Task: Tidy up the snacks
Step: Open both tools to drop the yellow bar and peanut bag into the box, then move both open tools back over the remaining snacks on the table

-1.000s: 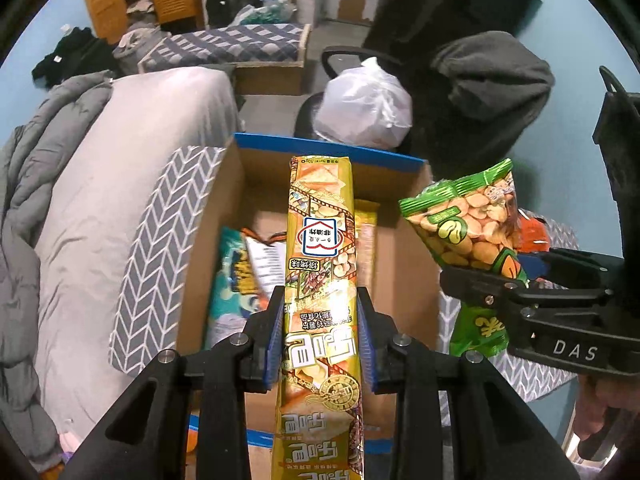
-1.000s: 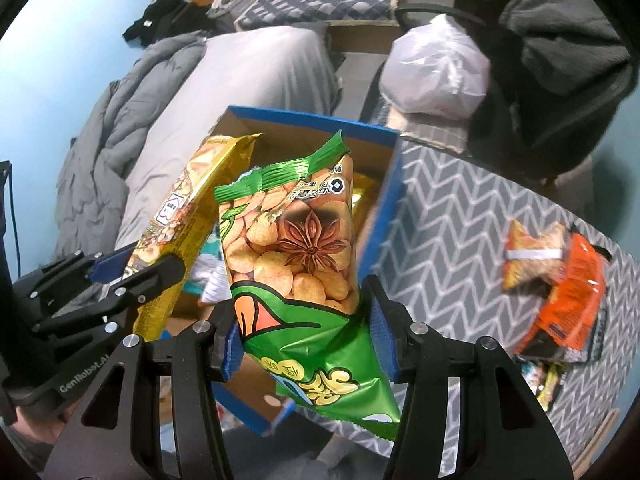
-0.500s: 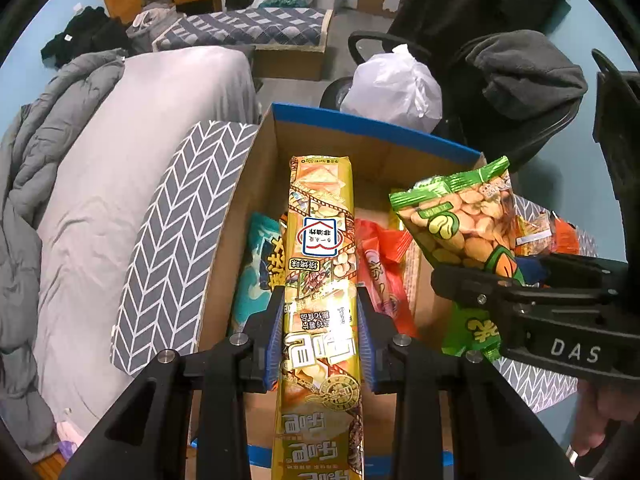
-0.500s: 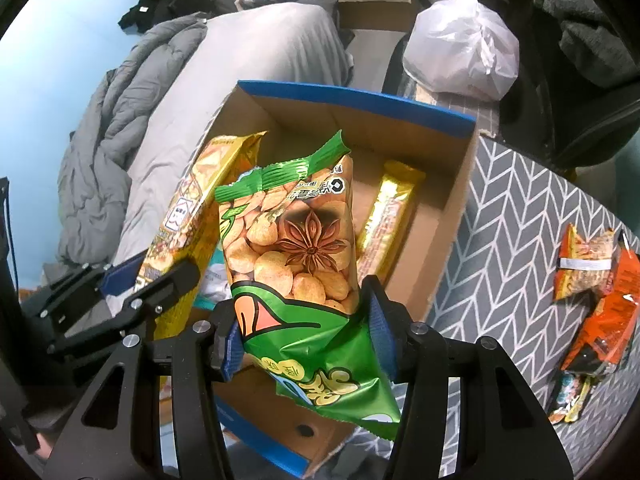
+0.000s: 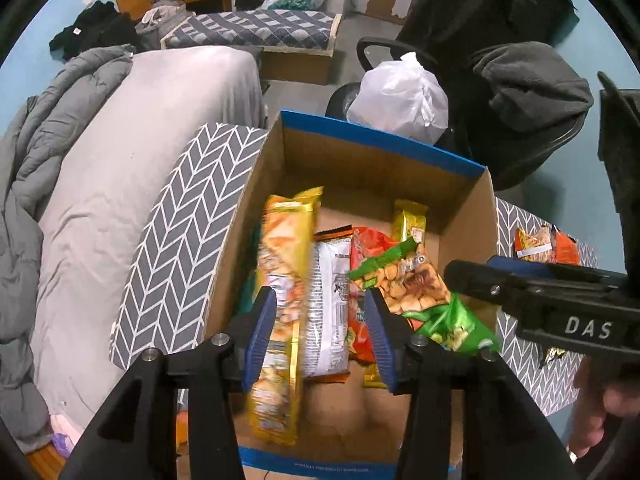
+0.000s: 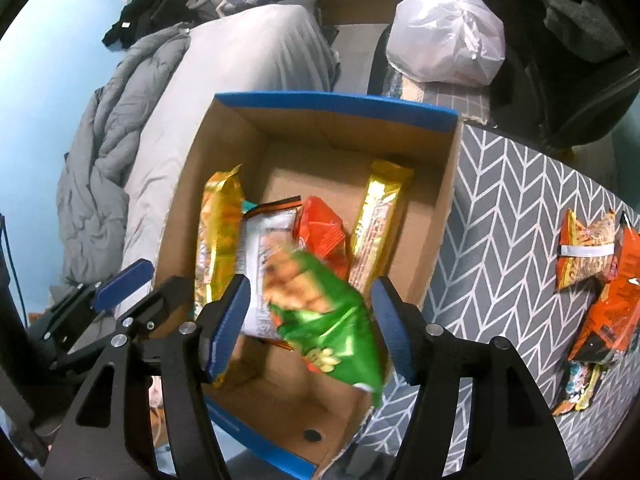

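The cardboard box [image 5: 380, 136] with a blue rim stands open below both grippers. My left gripper [image 5: 320, 336] is over it with its jaws opening. A long yellow snack pack [image 5: 280, 300], blurred, drops between the pads beside the left one; the right pad is clear of it. My right gripper [image 6: 312, 324] is also opening, and the green peanut bag [image 6: 324, 312] slips down between its pads, blurred and untouched by either. On the box [image 6: 332, 100] floor lie a white packet [image 6: 268, 236], a red packet [image 6: 324, 232] and a gold bar [image 6: 376, 224].
Several orange snack packs [image 6: 588, 248] lie on the grey chevron tabletop [image 6: 512, 208] to the right of the box. A bed with a grey duvet [image 6: 104, 152] runs along the left. A white plastic bag [image 6: 444, 40] and a dark chair stand beyond the box.
Both grippers have opened and let go: the yellow pack and the green bag, held upright before, now tip and fall toward the box. Both hands came further over the box.
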Motion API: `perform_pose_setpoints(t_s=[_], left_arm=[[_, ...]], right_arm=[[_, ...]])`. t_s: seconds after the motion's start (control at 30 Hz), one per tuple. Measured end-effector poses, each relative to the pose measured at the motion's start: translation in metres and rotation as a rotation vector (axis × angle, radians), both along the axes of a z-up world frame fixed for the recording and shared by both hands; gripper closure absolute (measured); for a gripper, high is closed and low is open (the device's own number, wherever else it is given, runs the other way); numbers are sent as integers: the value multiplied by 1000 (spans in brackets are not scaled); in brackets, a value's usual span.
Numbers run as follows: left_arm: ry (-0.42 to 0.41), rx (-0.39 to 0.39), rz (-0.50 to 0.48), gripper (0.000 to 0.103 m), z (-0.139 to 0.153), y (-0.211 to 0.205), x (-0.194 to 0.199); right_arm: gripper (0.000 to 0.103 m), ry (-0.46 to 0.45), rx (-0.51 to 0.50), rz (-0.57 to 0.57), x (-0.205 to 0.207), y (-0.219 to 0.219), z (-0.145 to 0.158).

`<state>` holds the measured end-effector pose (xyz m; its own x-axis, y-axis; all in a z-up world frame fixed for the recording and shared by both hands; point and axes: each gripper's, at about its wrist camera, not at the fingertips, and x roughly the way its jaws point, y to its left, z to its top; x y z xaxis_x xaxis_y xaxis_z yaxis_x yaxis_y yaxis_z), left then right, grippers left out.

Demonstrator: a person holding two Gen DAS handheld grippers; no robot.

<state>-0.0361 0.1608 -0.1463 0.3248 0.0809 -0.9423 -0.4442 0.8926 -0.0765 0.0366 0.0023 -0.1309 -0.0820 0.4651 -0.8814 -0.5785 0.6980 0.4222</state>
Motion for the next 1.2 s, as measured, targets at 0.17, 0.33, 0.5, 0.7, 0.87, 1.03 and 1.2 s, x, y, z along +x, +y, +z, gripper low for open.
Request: perform_pose_setpoints(t_s=[0.17, 0.33, 0.5, 0.7, 0.87, 1.03, 1.2], left_arm=[[-1, -23, 16, 49, 6, -3, -3], [-18, -49, 35, 42, 16, -10, -6], [-18, -63, 36, 40, 22, -20, -6], [-6, -65, 23, 37, 28, -34, -7], [0, -88, 18, 33, 31, -44, -6], [16, -55, -53, 30, 33, -69, 5], [19, -49, -114, 28, 36, -96, 19]], right_arm=[[32, -13, 6, -3, 2, -8, 10], [31, -30, 10, -3, 4, -17, 19], [31, -72, 5, 5, 4, -29, 30], [27, -109, -62, -14, 5, -46, 38], [27, -153, -88, -20, 6, -65, 44], [27, -179, -105, -45, 10, -90, 50], [27, -177, -126, -93, 20, -126, 48]])
